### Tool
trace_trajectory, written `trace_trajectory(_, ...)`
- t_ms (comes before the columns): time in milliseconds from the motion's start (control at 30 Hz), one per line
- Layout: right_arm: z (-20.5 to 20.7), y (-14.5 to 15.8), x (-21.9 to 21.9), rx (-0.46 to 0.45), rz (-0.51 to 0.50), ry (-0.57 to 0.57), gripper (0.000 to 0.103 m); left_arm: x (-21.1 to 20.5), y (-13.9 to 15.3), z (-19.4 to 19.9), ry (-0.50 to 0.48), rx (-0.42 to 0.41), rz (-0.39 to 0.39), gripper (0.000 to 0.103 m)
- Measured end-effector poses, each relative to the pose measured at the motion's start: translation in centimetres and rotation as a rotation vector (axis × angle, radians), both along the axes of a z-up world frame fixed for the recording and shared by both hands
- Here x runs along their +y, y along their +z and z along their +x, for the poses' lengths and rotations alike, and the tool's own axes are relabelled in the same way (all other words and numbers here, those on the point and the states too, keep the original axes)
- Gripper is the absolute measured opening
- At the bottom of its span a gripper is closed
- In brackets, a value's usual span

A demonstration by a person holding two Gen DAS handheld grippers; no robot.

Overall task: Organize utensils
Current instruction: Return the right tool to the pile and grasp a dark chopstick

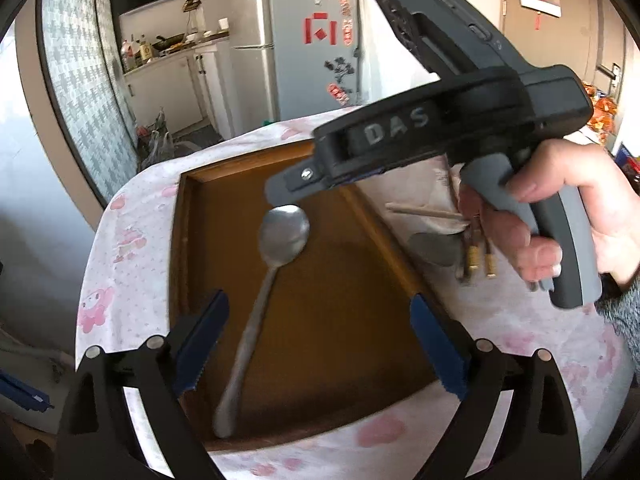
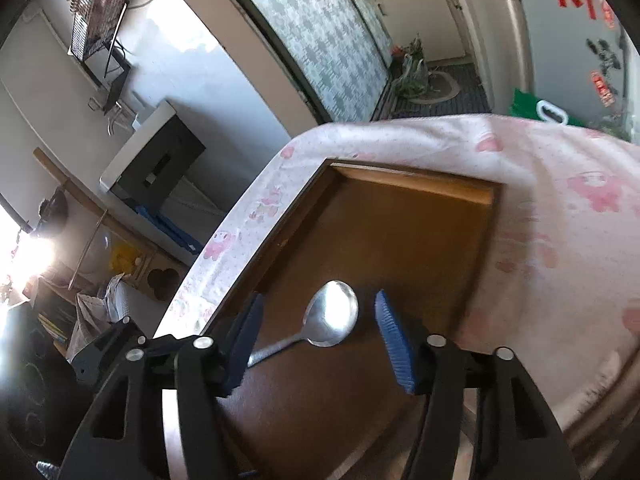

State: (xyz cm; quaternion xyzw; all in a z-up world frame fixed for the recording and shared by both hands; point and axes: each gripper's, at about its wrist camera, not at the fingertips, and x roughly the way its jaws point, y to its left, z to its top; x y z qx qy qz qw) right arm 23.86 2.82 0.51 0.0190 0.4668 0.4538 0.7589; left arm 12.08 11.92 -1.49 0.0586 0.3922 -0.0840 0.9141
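A metal spoon (image 1: pixel 276 248) lies loose on the floor of a shallow wooden tray (image 1: pixel 188 240), bowl toward the far end and handle toward me. My left gripper (image 1: pixel 320 340) is open wide above the handle end, with neither blue pad touching it. In the right wrist view, the spoon's bowl (image 2: pixel 332 312) sits between the fingers of my right gripper (image 2: pixel 320 334). That gripper is open, with a gap at each pad. In the left wrist view, a hand (image 1: pixel 560 208) holds the right gripper's grey handle over the tray's far right corner.
The tray rim (image 2: pixel 416 184) rests on a white cloth with pink prints (image 1: pixel 120 240). On the cloth right of the tray lie pale chopsticks (image 1: pixel 420 211), a dark spoon (image 1: pixel 434 248) and gold-tipped sticks (image 1: pixel 474 258). A fridge (image 1: pixel 304 40) stands behind the table.
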Motion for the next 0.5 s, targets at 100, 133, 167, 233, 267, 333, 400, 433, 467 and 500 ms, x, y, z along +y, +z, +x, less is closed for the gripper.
trace_trajectory(100,-0.4,1.7,-4.7,-0.044,-0.025,-0.046,0.063,-2.0,0.4,-0.6,-0.053,-0.013,-0.019,0.094)
trace_trajectory(133,-0.2,2.0,-6.2,-0.047,-0.029,-0.065,0.064,-2.8,0.4,-0.9,-0.069,-0.014,-0.026,0.094)
trace_trajectory(167,-0.1,2.3,-8.3,-0.050,-0.038,-0.091,0.067,-3.4,0.3,-1.0,-0.084,-0.013,-0.033,0.094)
trace_trajectory(233,-0.1,2.6,-11.8,-0.073,-0.071,-0.144,0.068,-5.4,-0.1,-1.2,-0.125,-0.007,-0.040,0.094)
trace_trajectory(267,-0.1,2.5,-13.3,-0.077,-0.081,-0.164,0.068,-6.5,-0.4,-1.3,-0.147,-0.005,-0.038,0.094)
trace_trajectory(333,-0.2,2.0,-16.4,-0.070,-0.093,-0.206,0.068,-8.2,-0.9,-1.1,-0.187,0.011,-0.040,0.094)
trace_trajectory(400,-0.5,1.3,-18.7,-0.056,-0.087,-0.231,0.068,-9.9,-1.3,-1.1,-0.232,0.033,-0.057,0.094)
trace_trajectory(433,-0.6,1.0,-19.4,-0.047,-0.080,-0.237,0.068,-10.9,-1.4,-1.1,-0.260,0.045,-0.066,0.094)
trace_trajectory(467,-0.7,0.6,-20.3,-0.037,-0.072,-0.245,0.068,-11.9,-1.6,-1.2,-0.284,0.052,-0.069,0.094)
trace_trajectory(500,-0.7,0.2,-21.1,-0.027,-0.063,-0.259,0.068,-12.6,-1.7,-1.1,-0.297,0.054,-0.065,0.094)
